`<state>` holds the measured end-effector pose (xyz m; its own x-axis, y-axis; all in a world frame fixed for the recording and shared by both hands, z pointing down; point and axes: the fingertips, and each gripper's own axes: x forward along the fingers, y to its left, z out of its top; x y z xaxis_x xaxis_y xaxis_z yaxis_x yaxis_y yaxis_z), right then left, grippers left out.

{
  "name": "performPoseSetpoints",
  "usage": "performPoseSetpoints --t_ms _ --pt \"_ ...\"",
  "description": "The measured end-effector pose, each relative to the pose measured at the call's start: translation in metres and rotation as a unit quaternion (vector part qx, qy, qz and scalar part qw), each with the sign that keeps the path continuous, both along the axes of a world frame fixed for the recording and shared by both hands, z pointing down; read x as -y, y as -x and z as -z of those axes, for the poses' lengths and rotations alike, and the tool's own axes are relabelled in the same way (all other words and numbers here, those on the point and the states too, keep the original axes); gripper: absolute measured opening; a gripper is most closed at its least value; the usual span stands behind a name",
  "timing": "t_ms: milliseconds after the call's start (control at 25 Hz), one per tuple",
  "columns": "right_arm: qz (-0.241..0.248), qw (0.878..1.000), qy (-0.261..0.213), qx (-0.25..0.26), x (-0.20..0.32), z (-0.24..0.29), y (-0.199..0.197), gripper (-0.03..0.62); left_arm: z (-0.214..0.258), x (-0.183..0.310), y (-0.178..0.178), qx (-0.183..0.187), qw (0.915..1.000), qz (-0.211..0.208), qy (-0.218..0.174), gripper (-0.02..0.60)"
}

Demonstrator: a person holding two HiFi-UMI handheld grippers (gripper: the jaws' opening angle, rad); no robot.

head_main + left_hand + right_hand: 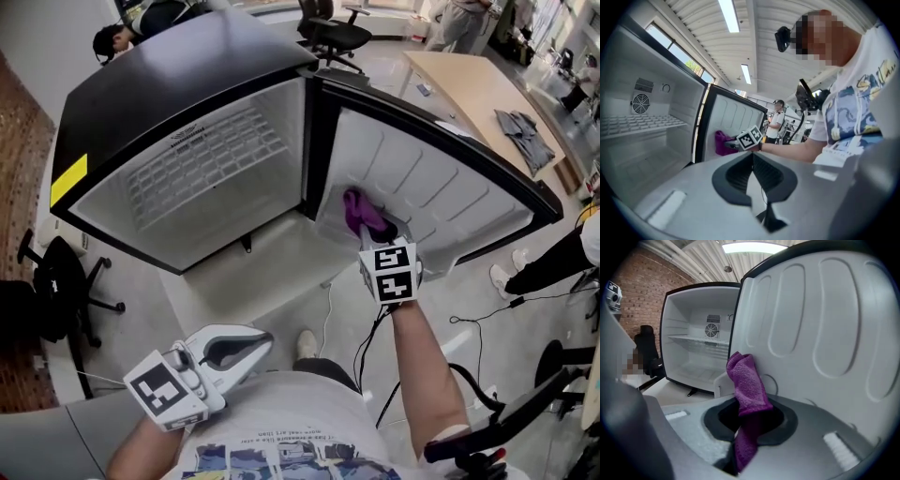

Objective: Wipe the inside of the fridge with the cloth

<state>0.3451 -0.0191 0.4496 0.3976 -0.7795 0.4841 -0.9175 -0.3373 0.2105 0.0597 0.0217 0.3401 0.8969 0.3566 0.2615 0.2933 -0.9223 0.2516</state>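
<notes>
A black mini fridge (187, 178) stands open, its white inside holding a wire shelf (701, 344). Its door (441, 187) swings out to the right and shows a white ribbed liner (825, 329). My right gripper (382, 236) is shut on a purple cloth (366, 217), which is bunched upright against the lower part of the door liner. In the right gripper view the cloth (747, 385) rises from between the jaws of that gripper (749, 416). My left gripper (265, 343) hangs low by my torso, shut and holding nothing, well away from the fridge.
A black office chair (56, 291) stands left of the fridge and another (333, 33) behind it. A wooden table (487, 94) is at the right. A person's leg (544, 267) and a floor cable (469, 319) lie beyond the door.
</notes>
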Motion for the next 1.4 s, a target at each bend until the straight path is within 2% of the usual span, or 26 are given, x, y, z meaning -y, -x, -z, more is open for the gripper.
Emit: performPoseSetpoints --t_ms 400,640,1120,1280,1400 --pt "-0.075 0.996 0.029 -0.031 -0.08 -0.001 -0.033 0.055 -0.004 -0.024 -0.04 -0.002 0.9974 -0.072 0.005 0.005" --pt "-0.142 0.986 0.056 -0.071 -0.135 0.012 -0.049 0.055 -0.005 -0.039 -0.054 -0.002 0.9935 -0.113 0.012 0.005" --pt "-0.209 0.968 0.083 -0.108 -0.191 0.024 -0.056 0.055 -0.006 -0.049 -0.06 -0.004 0.9875 -0.157 0.02 0.005" --pt "-0.21 0.969 0.066 -0.111 -0.195 0.037 -0.05 0.055 -0.005 -0.05 -0.055 -0.004 0.9865 -0.162 0.022 0.003" --pt "-0.166 0.979 0.031 -0.112 -0.175 0.049 -0.035 0.055 -0.004 -0.049 -0.051 -0.004 0.9864 -0.163 0.022 0.004"
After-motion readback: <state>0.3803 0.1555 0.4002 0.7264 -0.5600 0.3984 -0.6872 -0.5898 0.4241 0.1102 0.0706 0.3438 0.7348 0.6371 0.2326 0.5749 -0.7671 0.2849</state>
